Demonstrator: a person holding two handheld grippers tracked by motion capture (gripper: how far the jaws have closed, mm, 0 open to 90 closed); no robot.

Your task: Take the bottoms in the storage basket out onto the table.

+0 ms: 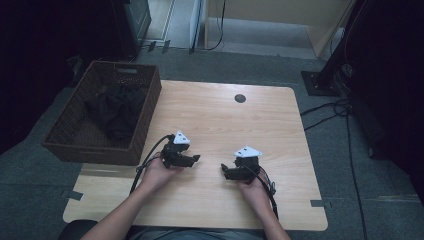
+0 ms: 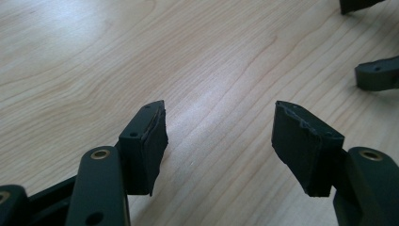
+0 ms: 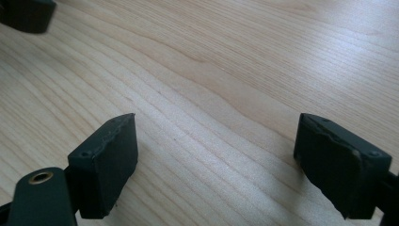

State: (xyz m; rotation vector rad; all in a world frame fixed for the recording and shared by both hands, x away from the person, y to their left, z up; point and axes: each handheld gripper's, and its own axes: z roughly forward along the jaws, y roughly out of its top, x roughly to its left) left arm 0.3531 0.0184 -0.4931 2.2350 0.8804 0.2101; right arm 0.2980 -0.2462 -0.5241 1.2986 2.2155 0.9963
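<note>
Wicker basket point(image 1: 65, 137) sits at the far-left edge of the worktop point(image 1: 220, 120), partly overhanging it. Inside it: 1 dark crumpled cloth point(image 1: 116, 107), bunched toward the middle and far side; its fabric type I cannot tell in this dim light.

My left claw point(image 1: 196, 158) rests low over the worktop near the front, tips pointing toward my right claw point(image 1: 223, 169). The 2 claws face each other with a bare strip of wood between them, near but not touching. Each carries a grey 3-cornered plate on top.

Left claw point(image 2: 219, 141): jaws apart with a clear gap, nothing between the pads, just wood grain below. In the left gripper view the tips of my other claw show at the upper right.

Right claw point(image 3: 216, 155): jaws spread wide, nothing between them, bare worktop underneath. In the right gripper view a dark tip of my left claw shows at the top-left corner.

The cloth lies in the basket, well apart from both claws, off to the left and farther back than my left claw. The basket's near-right corner is the closest part to my left hand point(image 1: 159, 172), still apart from it. My right hand point(image 1: 252, 187) sits near the front edge.

1 dark round spot point(image 1: 240, 98) marks the far middle of the worktop.
</note>
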